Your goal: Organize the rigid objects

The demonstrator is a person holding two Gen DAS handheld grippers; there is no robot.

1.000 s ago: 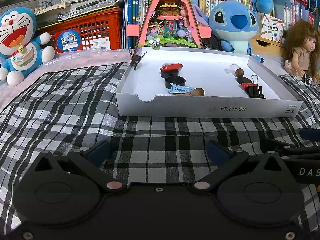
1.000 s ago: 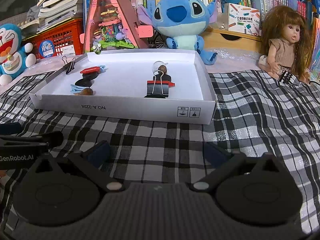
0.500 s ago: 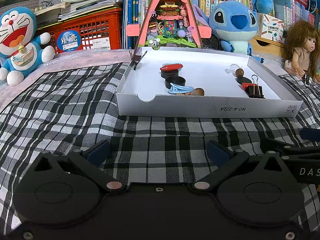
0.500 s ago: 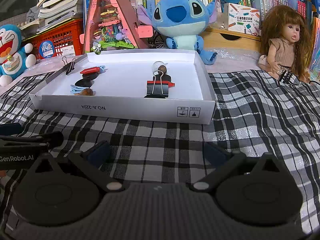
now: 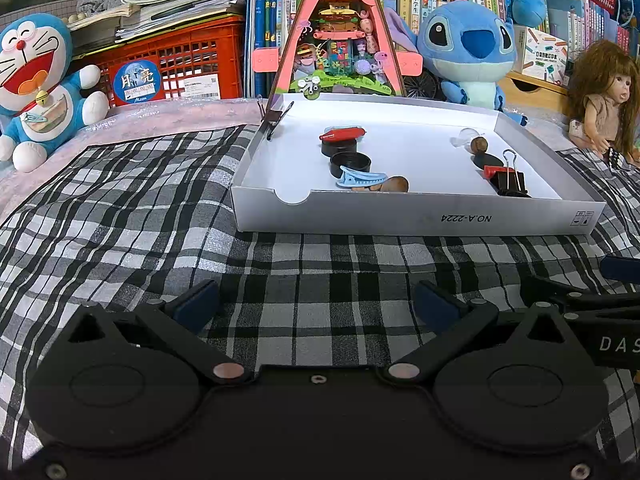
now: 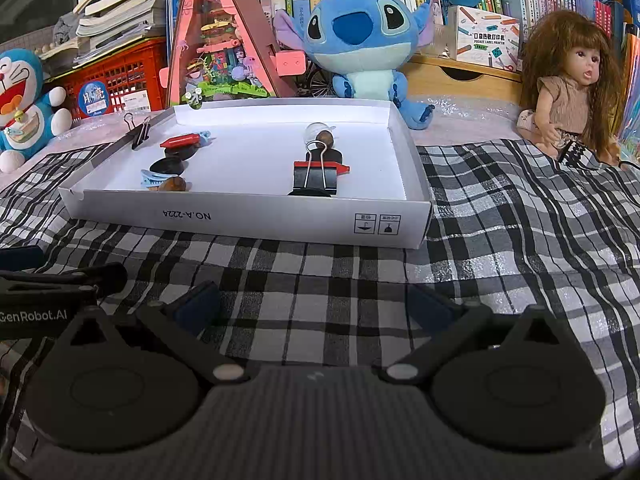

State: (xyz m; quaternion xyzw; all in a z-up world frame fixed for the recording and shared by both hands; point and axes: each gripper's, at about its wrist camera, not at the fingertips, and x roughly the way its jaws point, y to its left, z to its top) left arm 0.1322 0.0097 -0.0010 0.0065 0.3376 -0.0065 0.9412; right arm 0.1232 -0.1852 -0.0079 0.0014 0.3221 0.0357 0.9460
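Note:
A white cardboard tray (image 5: 416,218) (image 6: 248,220) lies on the checked cloth. It holds a red clip on a black cap (image 5: 342,135) (image 6: 180,142), a second black cap (image 5: 351,161), a light blue clip (image 5: 360,178) (image 6: 154,178), a brown nut (image 5: 396,184), a round brown bead (image 5: 478,145) (image 6: 324,136) and a black binder clip (image 5: 510,184) (image 6: 314,178). Another binder clip (image 5: 274,120) (image 6: 138,130) grips the tray's left wall. My left gripper (image 5: 316,304) and right gripper (image 6: 314,304) are open and empty, low over the cloth in front of the tray.
Behind the tray stand a Doraemon plush (image 5: 36,84), a red crate (image 5: 176,68), a pink triangular toy house (image 5: 340,32), a Stitch plush (image 6: 360,36), a doll (image 6: 568,88) and shelves of books. The checked cloth (image 5: 120,220) spreads around the tray.

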